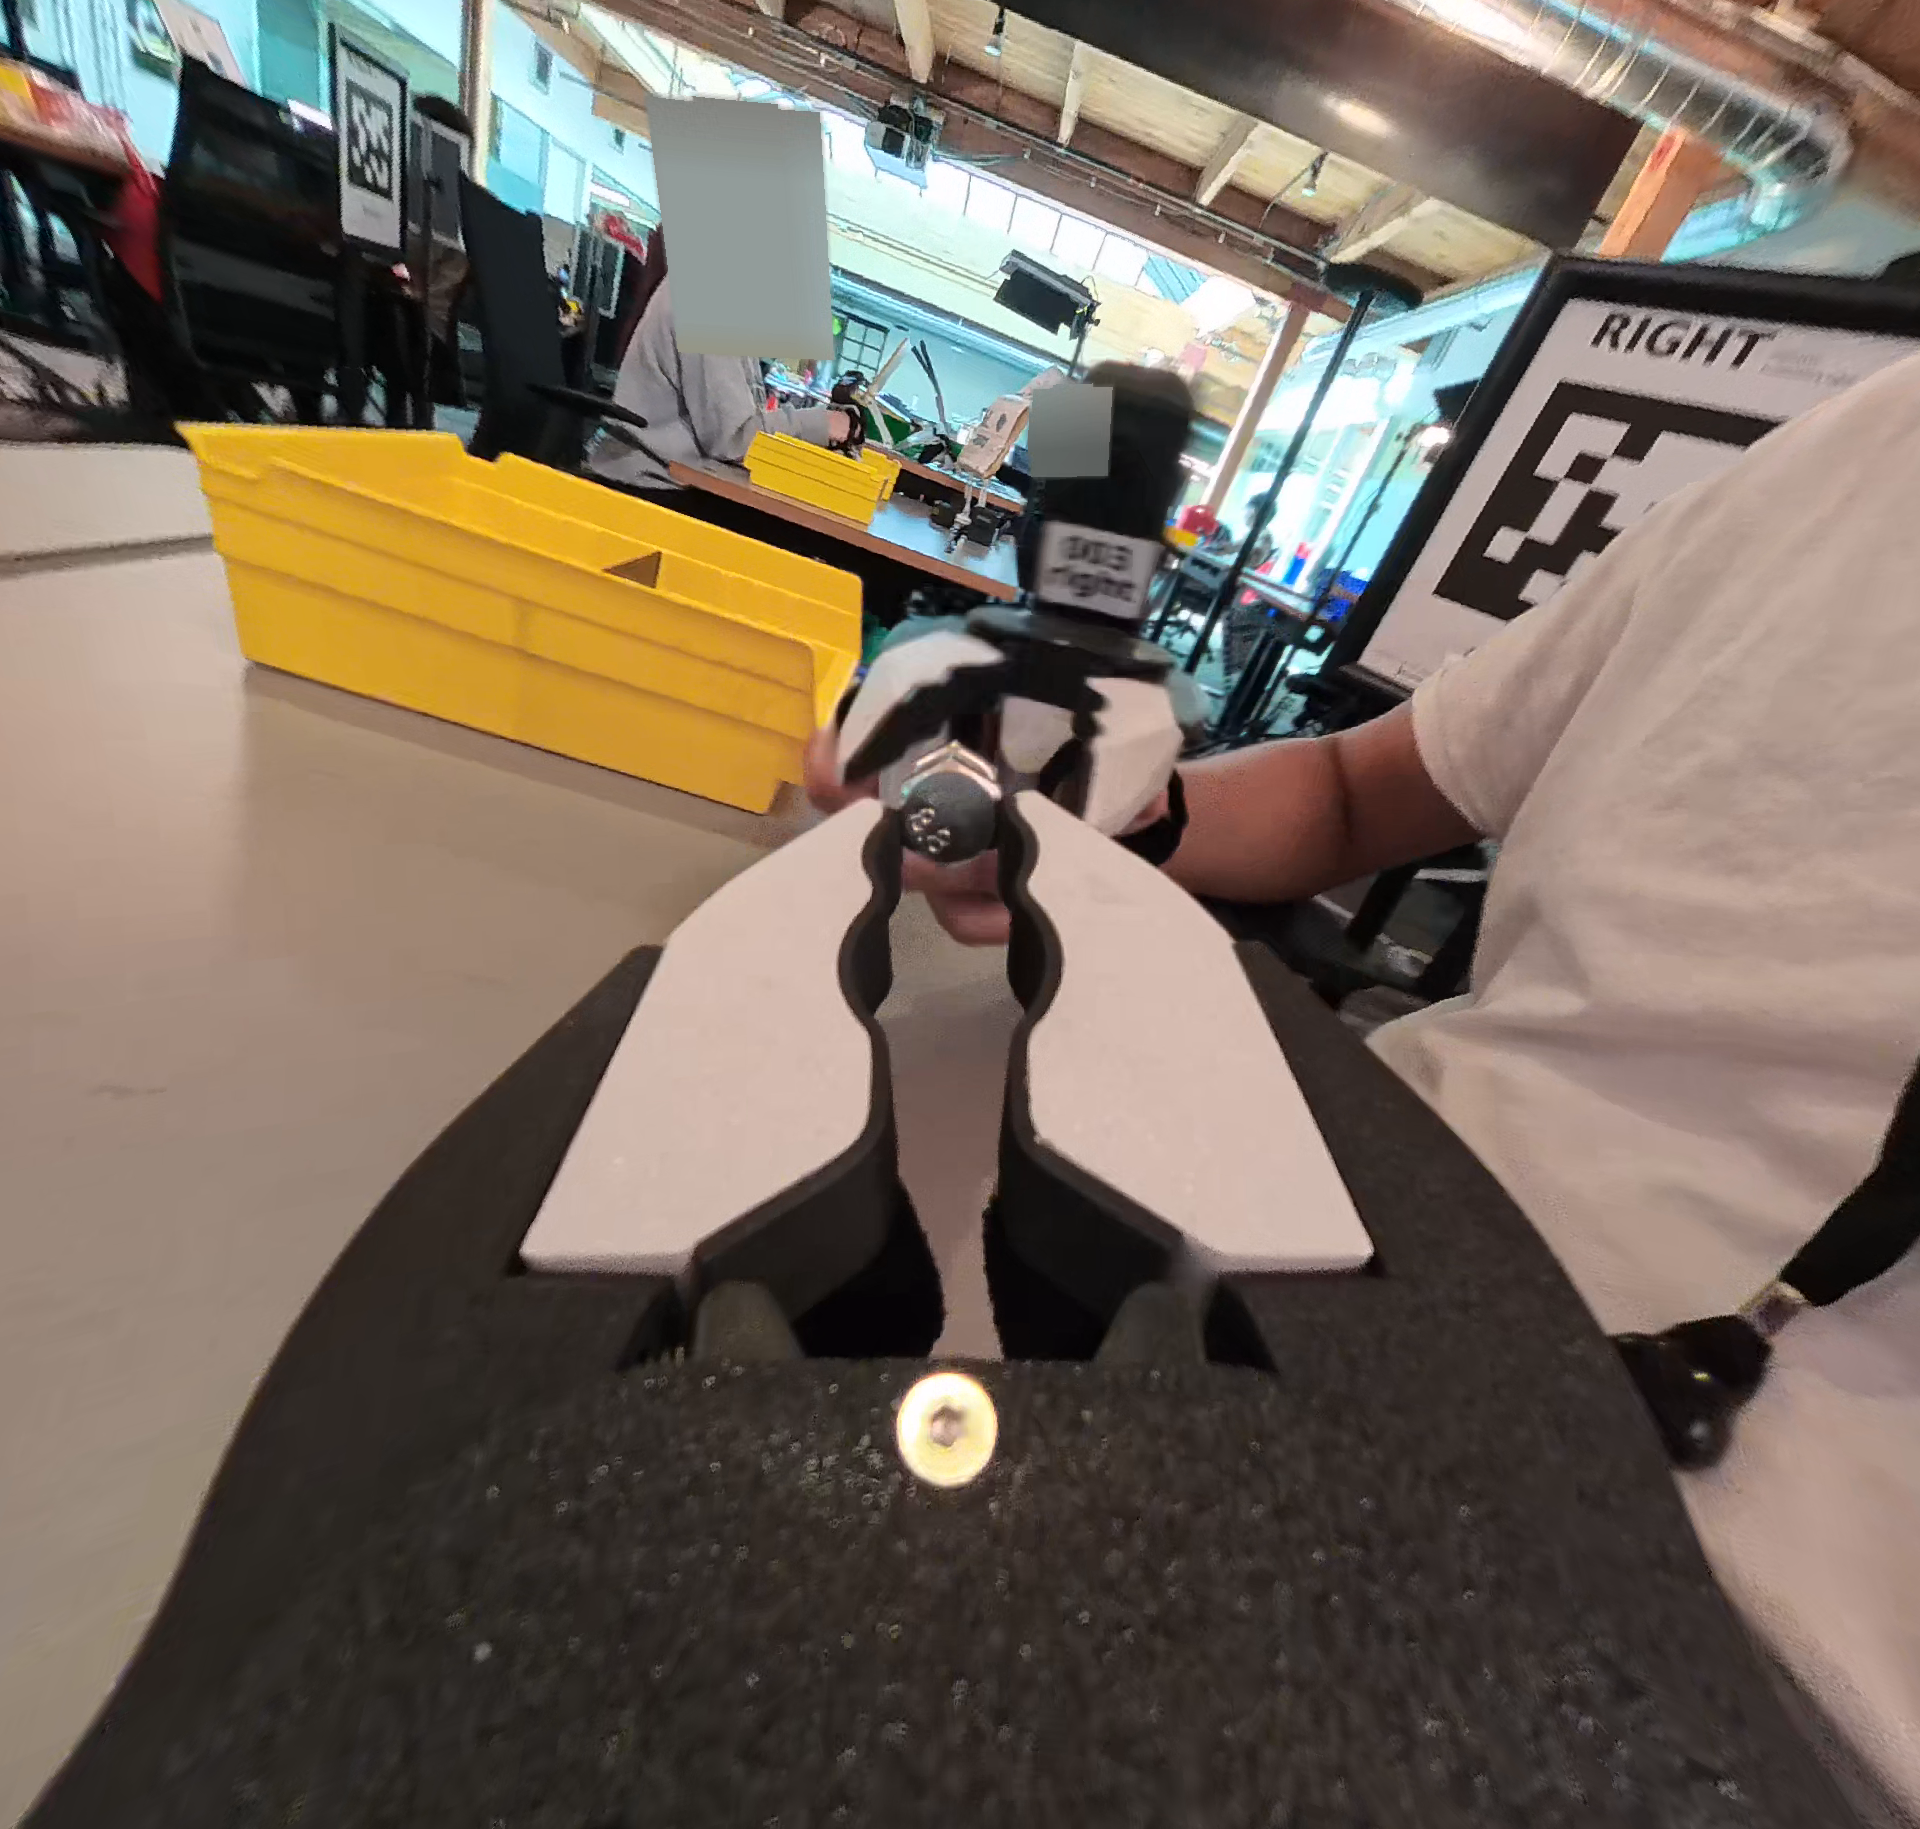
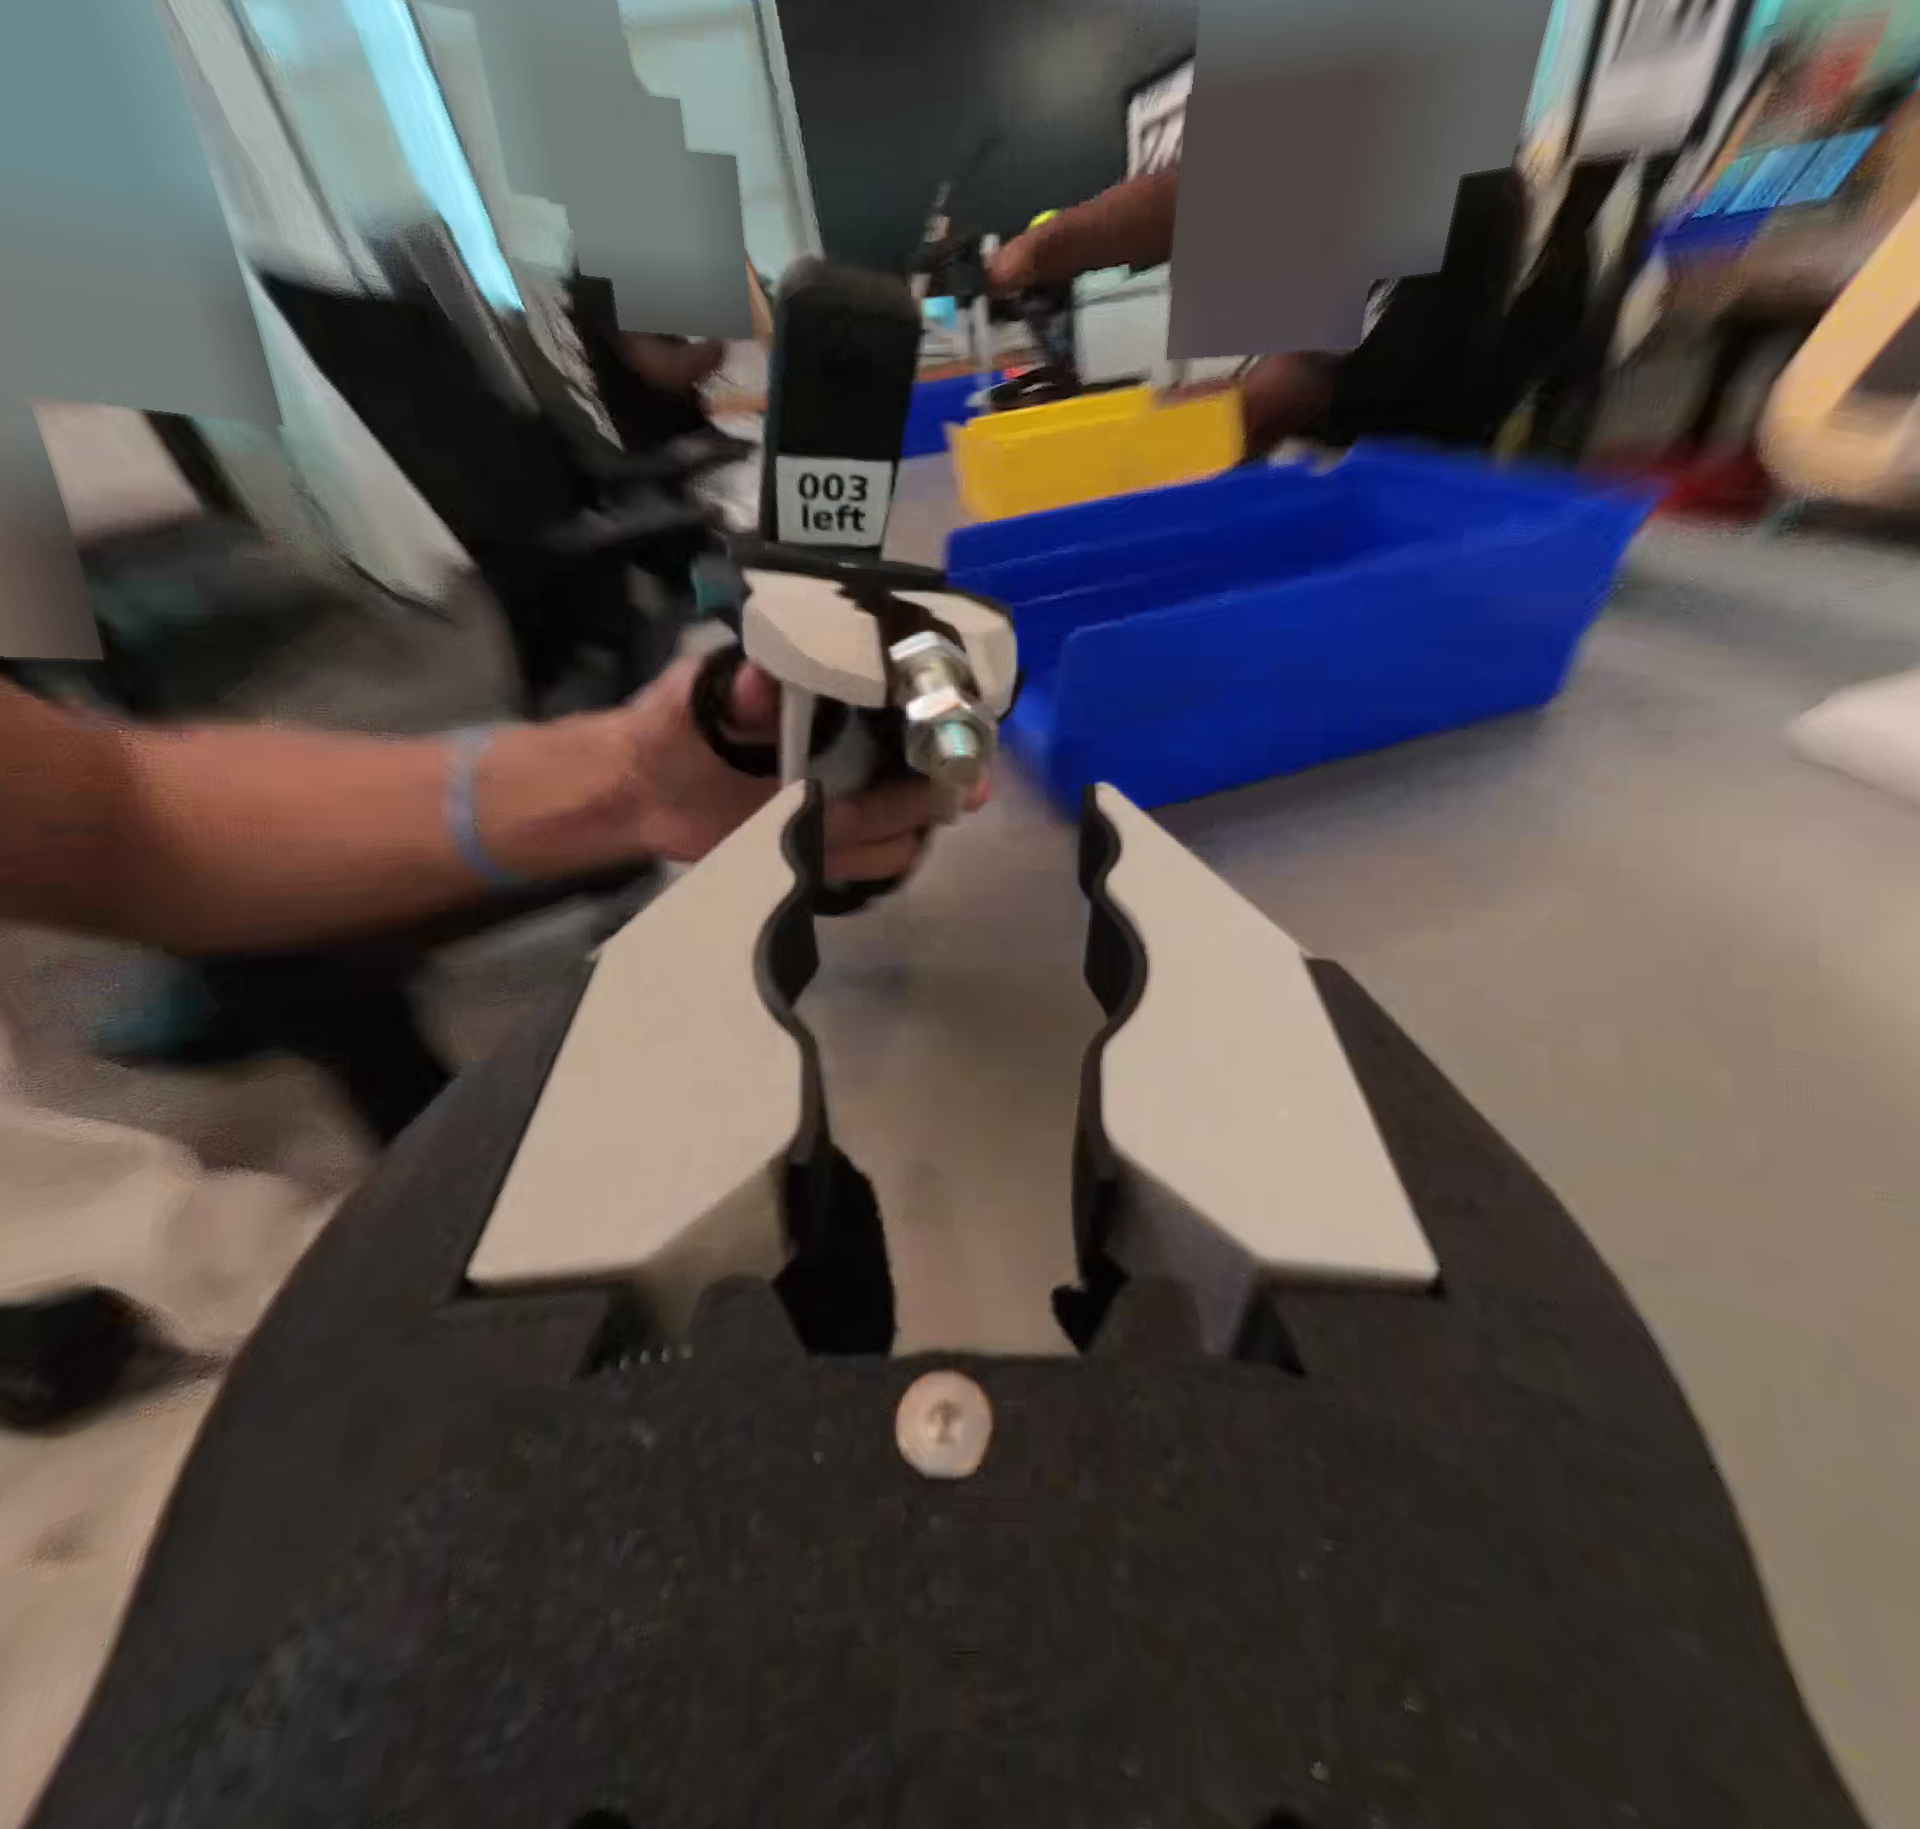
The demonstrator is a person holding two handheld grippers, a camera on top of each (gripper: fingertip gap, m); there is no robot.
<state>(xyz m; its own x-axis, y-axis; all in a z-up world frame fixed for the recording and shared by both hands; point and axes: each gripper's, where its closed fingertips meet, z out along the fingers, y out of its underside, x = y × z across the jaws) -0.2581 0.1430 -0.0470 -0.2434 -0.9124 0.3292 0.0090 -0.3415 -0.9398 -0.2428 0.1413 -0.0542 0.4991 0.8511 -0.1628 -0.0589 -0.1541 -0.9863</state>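
Observation:
My left gripper (image 1: 949, 829) is shut on the dark round head of a steel bolt (image 1: 949, 811), held in the air above the grey table (image 1: 260, 948). In the right wrist view the left gripper (image 2: 883, 652) shows farther off with the bolt (image 2: 940, 704) pointing towards me, its threaded shank carrying a nut near the tip and a second one nearer the fingers. My right gripper (image 2: 948, 813) is open and empty, its fingertips (image 2: 1117, 823) a little short of the bolt's tip and not touching it. It also shows in the left wrist view (image 1: 1023, 719), just behind the bolt.
A yellow bin (image 1: 499, 584) stands on the table to the left. A blue bin (image 2: 1299, 616) lies beyond the bolt to the right, with another yellow bin (image 2: 1091, 449) behind it. A person in a white shirt (image 1: 1662, 844) sits close on the right. A marker board (image 1: 1621, 491) stands behind. My two grippers' fingertips are within a few centimetres of each other.

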